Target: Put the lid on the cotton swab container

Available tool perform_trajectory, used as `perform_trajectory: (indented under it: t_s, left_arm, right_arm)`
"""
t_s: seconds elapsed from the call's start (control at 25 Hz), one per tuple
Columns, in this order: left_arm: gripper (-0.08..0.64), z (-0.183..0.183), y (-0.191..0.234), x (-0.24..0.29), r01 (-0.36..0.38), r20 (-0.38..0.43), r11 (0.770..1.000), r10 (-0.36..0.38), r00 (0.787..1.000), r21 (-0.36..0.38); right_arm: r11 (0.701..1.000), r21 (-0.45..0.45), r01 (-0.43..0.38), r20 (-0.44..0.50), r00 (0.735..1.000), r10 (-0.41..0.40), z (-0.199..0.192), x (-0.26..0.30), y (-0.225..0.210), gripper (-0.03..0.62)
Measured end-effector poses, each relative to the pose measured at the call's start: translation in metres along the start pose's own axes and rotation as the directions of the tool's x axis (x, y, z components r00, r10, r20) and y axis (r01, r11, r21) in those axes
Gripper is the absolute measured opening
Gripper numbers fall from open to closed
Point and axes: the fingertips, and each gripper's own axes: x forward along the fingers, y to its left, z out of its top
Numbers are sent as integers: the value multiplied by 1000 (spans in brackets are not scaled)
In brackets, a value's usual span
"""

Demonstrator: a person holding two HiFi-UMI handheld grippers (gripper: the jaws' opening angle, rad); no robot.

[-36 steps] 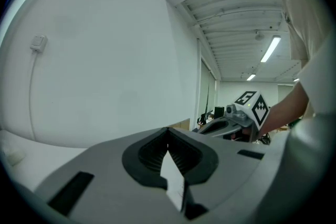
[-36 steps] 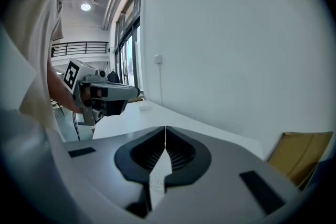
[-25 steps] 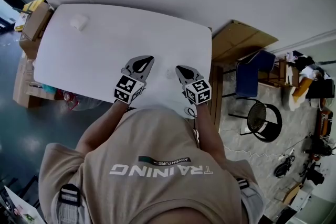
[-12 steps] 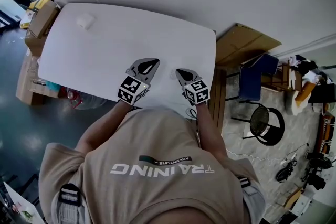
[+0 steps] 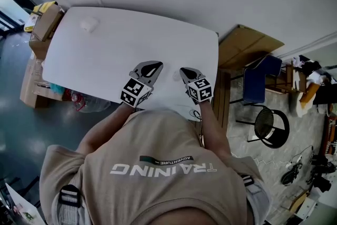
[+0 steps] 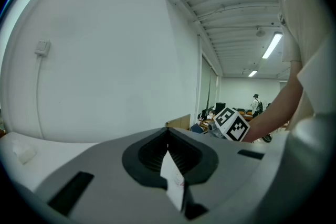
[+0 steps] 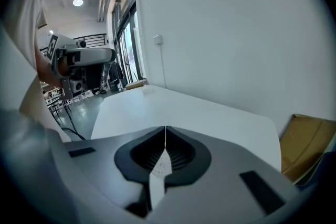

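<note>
Head view: left hand-held gripper [image 5: 149,67] and right hand-held gripper [image 5: 185,71] hover over the tabletop's [image 5: 121,42] near edge; a small white thing [image 5: 88,24], probably the swab container, sits at the far corner. Left gripper view: jaws pressed together, empty. Right gripper view: same. Looks like nothing's started yet, so next up is reaching over with the jaws opened.

We see even, bright indoor light from ceiling strips [image 6: 271,45], strong fisheye bending, dark vignetted corners, soft shadows and little blur.
</note>
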Motion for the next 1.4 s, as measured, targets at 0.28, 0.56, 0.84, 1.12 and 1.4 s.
perform_trajectory:
  t_s: [0.28, 0.56, 0.84, 1.12, 1.4]
  left_arm:
    - [12, 5, 7, -3, -8, 10, 1000, 9, 1000, -30]
    - [12, 0, 9, -5, -3, 10, 999, 3, 1000, -39]
    - [12, -2, 3, 4, 36, 16, 999, -35, 999, -36]
    - [12, -1, -2, 11, 67, 23, 997, -66, 998, -45]
    - [12, -2, -1, 17, 79, 16, 996, -78, 997, -47]
  right_arm:
    - [1000, -12, -8, -34, 999, 7, -3, 10, -4, 20]
    - [1000, 0, -11, -63, 998, 11, -12, 14, 3, 20]
    - [1000, 23, -3, -105, 994, 5, -22, 20, 2, 20]
    - [998, 67, 11, -119, 993, -3, -29, 25, 0, 20]
    - [998, 69, 0, -132, 991, 9, -34, 28, 2, 20]
